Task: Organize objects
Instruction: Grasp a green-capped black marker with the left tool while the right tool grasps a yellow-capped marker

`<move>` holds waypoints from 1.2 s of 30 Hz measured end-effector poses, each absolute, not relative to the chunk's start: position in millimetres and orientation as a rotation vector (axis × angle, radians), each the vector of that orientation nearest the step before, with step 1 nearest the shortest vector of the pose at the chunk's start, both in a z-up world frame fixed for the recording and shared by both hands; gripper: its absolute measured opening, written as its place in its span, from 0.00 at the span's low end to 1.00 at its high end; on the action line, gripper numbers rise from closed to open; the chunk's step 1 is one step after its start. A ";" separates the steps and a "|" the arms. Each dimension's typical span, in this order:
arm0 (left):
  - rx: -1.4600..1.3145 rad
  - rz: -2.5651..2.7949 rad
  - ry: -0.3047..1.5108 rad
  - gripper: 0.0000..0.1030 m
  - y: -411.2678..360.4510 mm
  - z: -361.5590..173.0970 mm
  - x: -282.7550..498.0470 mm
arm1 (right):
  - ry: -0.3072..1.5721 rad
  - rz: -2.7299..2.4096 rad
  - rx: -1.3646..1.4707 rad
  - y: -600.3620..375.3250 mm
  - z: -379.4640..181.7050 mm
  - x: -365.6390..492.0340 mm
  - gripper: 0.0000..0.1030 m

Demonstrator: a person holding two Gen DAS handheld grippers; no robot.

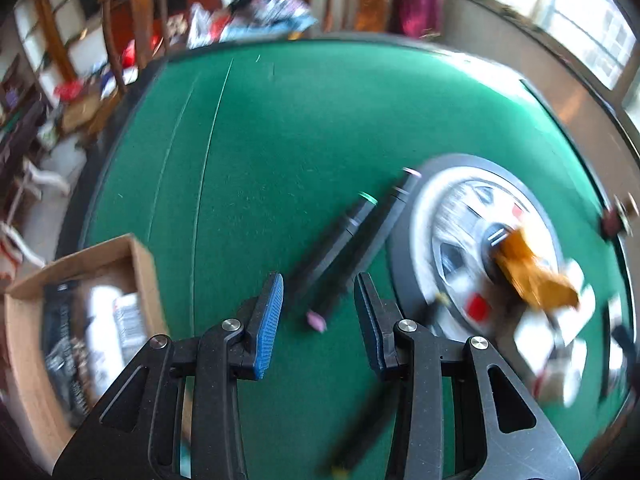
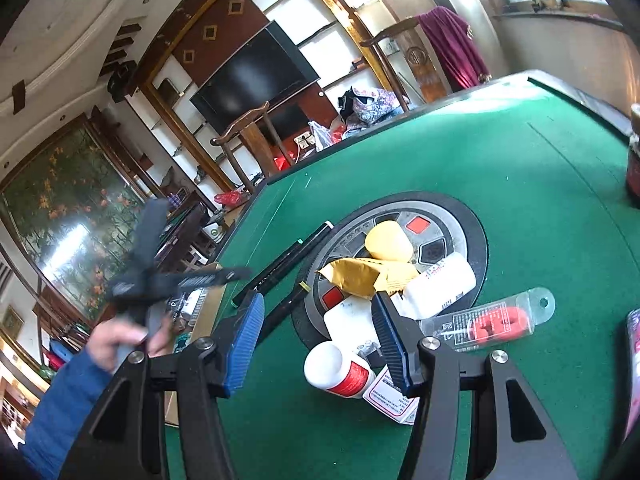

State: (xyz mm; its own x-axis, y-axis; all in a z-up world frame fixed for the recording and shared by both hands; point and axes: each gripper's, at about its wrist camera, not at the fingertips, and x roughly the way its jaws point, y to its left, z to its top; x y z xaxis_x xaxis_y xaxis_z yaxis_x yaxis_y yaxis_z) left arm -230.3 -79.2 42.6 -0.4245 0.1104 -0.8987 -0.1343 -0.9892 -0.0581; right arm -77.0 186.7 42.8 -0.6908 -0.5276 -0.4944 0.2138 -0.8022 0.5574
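Both grippers point(image 1: 319, 304) point(image 2: 318, 338) parted, empty

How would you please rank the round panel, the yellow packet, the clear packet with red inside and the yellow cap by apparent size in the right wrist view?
1. Round panel, clearly largest.
2. Clear packet with red inside and yellow packet: look alike; the clear one lies nearer, so unsure.
3. Yellow cap, smallest.

empty tongs point(image 1: 319, 304) parted over two black pens point(image 1: 352, 236) on green table point(image 1: 260, 140).

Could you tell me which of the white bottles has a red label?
The white bottle nearest the camera, lying before the round hub; the other shows mostly white.
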 end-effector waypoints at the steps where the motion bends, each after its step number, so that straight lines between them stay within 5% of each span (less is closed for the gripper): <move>1: -1.630 2.522 0.007 0.36 -79.4 35.5 -240.4 | -0.660 -2.468 0.932 188.1 40.8 -77.1 0.55; 8: -1.675 2.499 -0.146 0.36 -84.4 14.8 -278.9 | -0.670 -2.449 0.955 187.8 36.7 -78.6 0.55; 14: -1.670 2.533 0.040 0.35 -61.1 11.0 -261.1 | -0.692 -2.442 0.966 188.3 36.0 -77.7 0.55; 16: -1.666 2.539 0.098 0.16 -51.1 11.1 -246.8 | -0.692 -2.451 0.955 189.8 37.2 -77.1 0.55; 23: -1.603 2.559 0.311 0.14 -12.5 7.5 -185.4 | -0.697 -2.462 0.936 190.8 40.3 -74.9 0.55; 33: -1.513 2.535 0.224 0.14 -3.6 2.6 -98.3 | -0.670 -2.418 0.981 181.8 41.0 -73.3 0.55; 36: -1.489 2.556 0.073 0.14 -19.8 0.2 -90.5 | -0.590 -2.370 1.031 159.8 37.0 -69.8 0.55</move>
